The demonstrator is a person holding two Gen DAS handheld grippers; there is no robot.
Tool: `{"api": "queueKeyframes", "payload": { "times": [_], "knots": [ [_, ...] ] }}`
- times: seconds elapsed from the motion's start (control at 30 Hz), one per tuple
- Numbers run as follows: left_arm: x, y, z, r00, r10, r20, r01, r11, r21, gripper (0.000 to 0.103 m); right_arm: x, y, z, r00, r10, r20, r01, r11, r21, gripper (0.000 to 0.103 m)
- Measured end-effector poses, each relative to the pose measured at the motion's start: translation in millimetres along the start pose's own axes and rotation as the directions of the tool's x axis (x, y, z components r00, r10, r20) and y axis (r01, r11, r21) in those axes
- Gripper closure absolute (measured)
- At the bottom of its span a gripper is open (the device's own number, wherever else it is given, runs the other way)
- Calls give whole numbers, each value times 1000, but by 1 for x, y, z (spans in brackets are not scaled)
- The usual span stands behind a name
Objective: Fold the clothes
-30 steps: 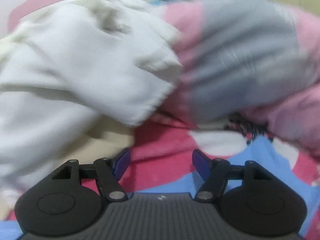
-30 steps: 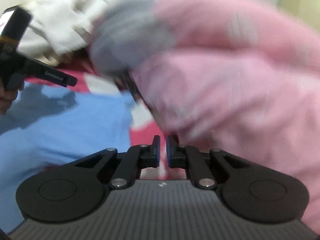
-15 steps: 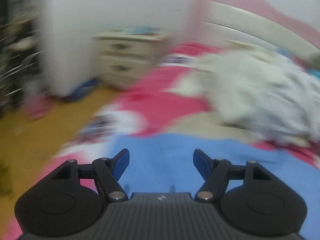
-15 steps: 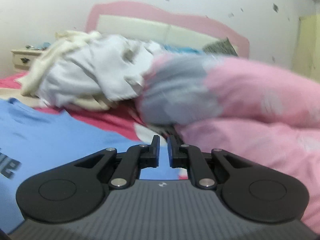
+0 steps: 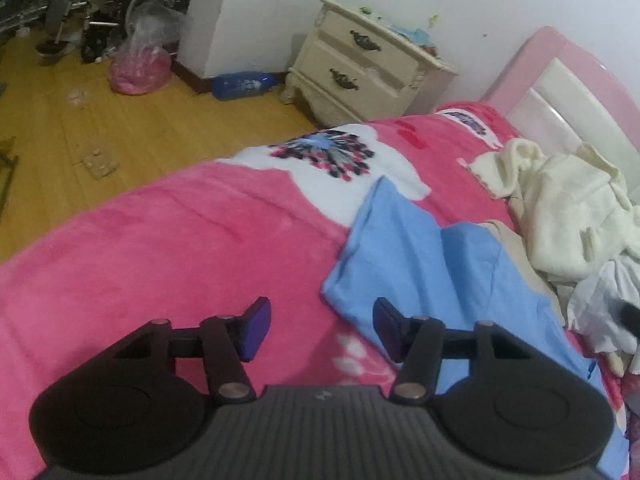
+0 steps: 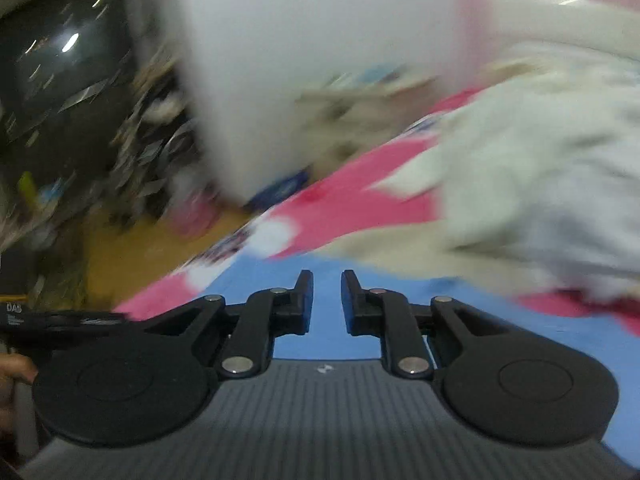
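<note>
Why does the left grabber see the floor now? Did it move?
Yes. The left gripper swung to its left: a second ago it faced the white clothes pile head-on; now that pile sits at the right edge, and the nightstand shows.

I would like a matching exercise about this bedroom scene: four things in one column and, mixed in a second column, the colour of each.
Things:
1. T-shirt spread on the bed
2. blanket covering the bed
3. nightstand by the wall
4. floor

Colours:
A. cream
B. yellow-brown wood
C. light blue
D. bright pink

Right pairs: 1-C, 2-D, 3-A, 4-B
</note>
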State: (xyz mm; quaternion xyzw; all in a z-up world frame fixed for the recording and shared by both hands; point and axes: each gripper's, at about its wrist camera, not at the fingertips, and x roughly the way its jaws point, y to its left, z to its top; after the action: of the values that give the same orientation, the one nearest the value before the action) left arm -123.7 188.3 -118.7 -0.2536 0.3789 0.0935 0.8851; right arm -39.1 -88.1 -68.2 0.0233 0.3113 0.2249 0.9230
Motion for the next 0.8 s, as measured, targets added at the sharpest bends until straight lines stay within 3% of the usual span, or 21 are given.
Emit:
{"api": "queueKeyframes", "payload": {
  "times": [0.07, 0.17, 0.3, 0.4, 0.67, 0.77, 0.8],
  "knots": [
    [8, -5, -2, 1000, 6, 29, -7, 999, 36, 49, 36, 18, 4, 998, 9, -61, -12, 999, -37, 89],
    [23, -13, -6, 998, 48, 50, -53, 994, 91, 64, 62, 28, 6, 995, 12, -102, -15, 999, -31, 89],
    [29, -14, -12, 994, 56, 92, -63, 995, 79, 97, 62, 21, 5, 994, -2, -112, 0, 1000, -13, 89],
    [16, -12, -15, 989, 66, 131, -71, 997, 33, 97, 65, 18, 2, 991, 0, -132, 1, 1000, 8, 89],
    [8, 1, -24, 987, 94, 129, -86, 994, -70, 94, 146, 11, -7, 971, 69, -229, -46, 993, 108, 89],
    [9, 3, -25, 989, 74, 128, -67, 996, -62, 86, 160, -1, -8, 971, 76, -227, -40, 986, 160, 90],
    [10, 4, -26, 989, 68, 128, -60, 996, -59, 78, 156, -2, -4, 970, 87, -228, -44, 981, 188, 89]
  ]
}}
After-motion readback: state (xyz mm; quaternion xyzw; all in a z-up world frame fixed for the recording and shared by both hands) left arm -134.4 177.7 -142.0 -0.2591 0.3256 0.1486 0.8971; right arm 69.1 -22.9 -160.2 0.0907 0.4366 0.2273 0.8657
